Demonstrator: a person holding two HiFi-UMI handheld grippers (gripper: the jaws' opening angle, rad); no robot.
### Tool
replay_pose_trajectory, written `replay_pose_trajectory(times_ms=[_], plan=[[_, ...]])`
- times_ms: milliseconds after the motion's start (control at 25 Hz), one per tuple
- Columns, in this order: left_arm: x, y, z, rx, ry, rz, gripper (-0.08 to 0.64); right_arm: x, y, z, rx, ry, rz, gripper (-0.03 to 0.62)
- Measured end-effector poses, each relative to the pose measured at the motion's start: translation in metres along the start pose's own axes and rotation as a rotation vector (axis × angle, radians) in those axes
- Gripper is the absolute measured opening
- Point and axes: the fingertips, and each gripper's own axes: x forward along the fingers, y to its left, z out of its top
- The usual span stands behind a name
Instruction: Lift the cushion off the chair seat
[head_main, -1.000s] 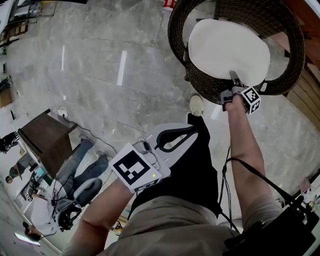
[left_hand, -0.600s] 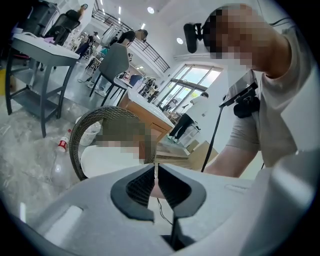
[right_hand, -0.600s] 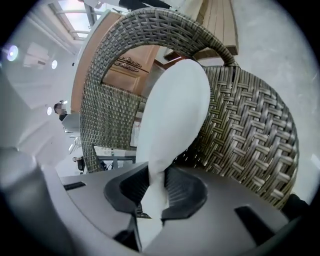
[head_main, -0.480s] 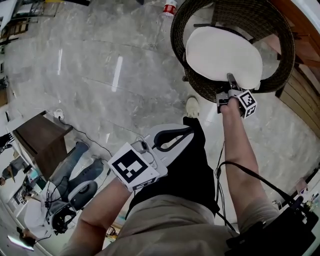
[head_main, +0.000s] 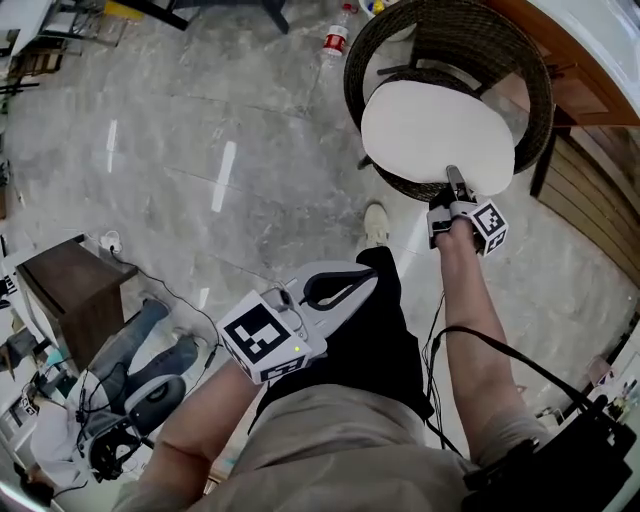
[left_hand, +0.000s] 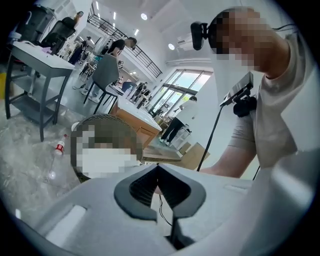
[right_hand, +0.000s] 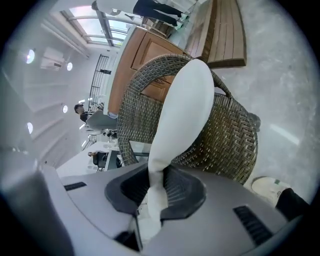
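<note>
Floor: we stand on a grey marbled floor (head_main: 230, 120).
Chair: a round wicker chair (head_main: 510, 50) with a curved back stands ahead of us, to the right.
Cushion: the white oval cushion (head_main: 435, 135) hangs over the seat within the wicker back. Its near edge is pinched in our right claw and the rest runs away from the jaws. We cannot tell whether its far edge touches the seat.
Right gripper: our right gripper (head_main: 453, 178) reaches to the chair's front rim. Its jaws are closing, and the pads press on the cushion's edge between them.
Left gripper: our left gripper (head_main: 360, 283) hangs well apart from the chair, with its jaws together on nothing.
Shoe: our pale shoe (head_main: 376, 222) stands near the chair's base.
Bottle: a red-labelled bottle (head_main: 335, 40) lies left of the chair.
</note>
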Motion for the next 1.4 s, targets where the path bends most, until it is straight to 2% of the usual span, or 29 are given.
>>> replay_pose_trajectory(times_ms=[480,680,880,1160,1400], plan=[[-0.086,-0.083,-0.021,0.082,-0.029,-0.016,0.008,-0.155,0.077,-0.052,-0.059,0.033,0.118,0.069],[-0.12,-0.113,-0.028,0.119,-0.043,-0.022,0.008,-0.221,0.106,-0.064,-0.083,0.013,0.159,0.069],[-0.152,-0.135,-0.034,0.102,-0.088,-0.03,0.008,-0.286,0.128,-0.08,-0.096,0.002,0.204,0.069],[-0.19,-0.166,-0.045,0.114,-0.13,-0.043,0.008,-0.378,0.149,-0.106,-0.12,-0.008,0.262,0.071],[-0.204,-0.189,-0.061,0.122,-0.173,-0.051,0.008,-0.456,0.146,-0.128,-0.126,-0.014,0.288,0.071]])
